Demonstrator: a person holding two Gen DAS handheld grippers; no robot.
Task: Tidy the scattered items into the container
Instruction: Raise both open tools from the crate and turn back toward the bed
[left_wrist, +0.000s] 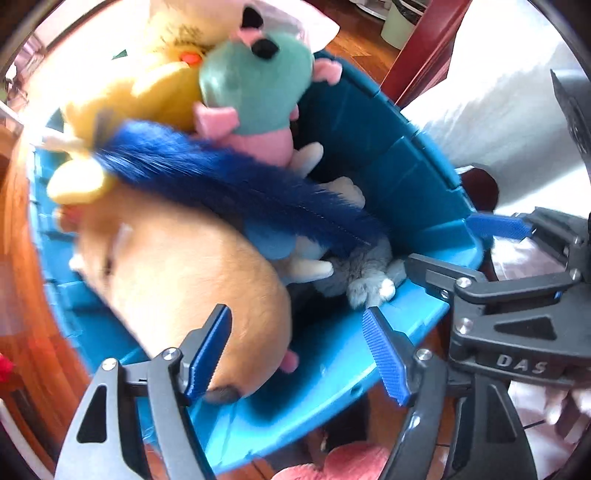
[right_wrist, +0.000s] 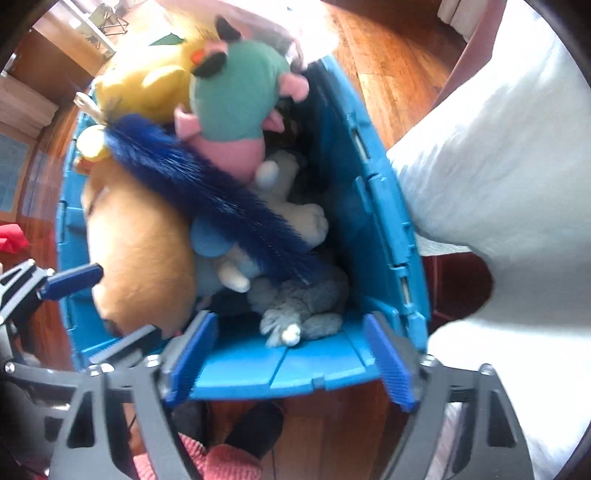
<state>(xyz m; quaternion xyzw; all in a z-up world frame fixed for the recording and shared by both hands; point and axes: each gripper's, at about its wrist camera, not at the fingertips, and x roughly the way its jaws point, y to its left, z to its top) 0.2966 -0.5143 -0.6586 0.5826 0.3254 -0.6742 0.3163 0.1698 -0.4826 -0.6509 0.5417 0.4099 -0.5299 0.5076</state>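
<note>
A blue plastic container (left_wrist: 388, 155) (right_wrist: 373, 206) stands on the floor, piled with plush toys. A big tan plush (left_wrist: 177, 280) (right_wrist: 140, 258) fills its near left side. A dark blue furry tail (left_wrist: 236, 184) (right_wrist: 207, 192) lies across the pile. Behind it are a green and pink plush (left_wrist: 255, 92) (right_wrist: 232, 99) and a yellow plush (left_wrist: 147, 88). A grey furry toy (left_wrist: 365, 277) (right_wrist: 299, 314) lies at the near end. My left gripper (left_wrist: 299, 354) is open over the near rim, its left pad against the tan plush. My right gripper (right_wrist: 291, 354) is open above the near wall, holding nothing.
White bedding (right_wrist: 498, 166) presses against the container's right side. Wooden floor (right_wrist: 388, 66) surrounds it. A pink knitted item (right_wrist: 221, 461) lies below the grippers and something red (right_wrist: 11, 236) sits at far left. Dark red furniture (left_wrist: 424, 48) stands behind.
</note>
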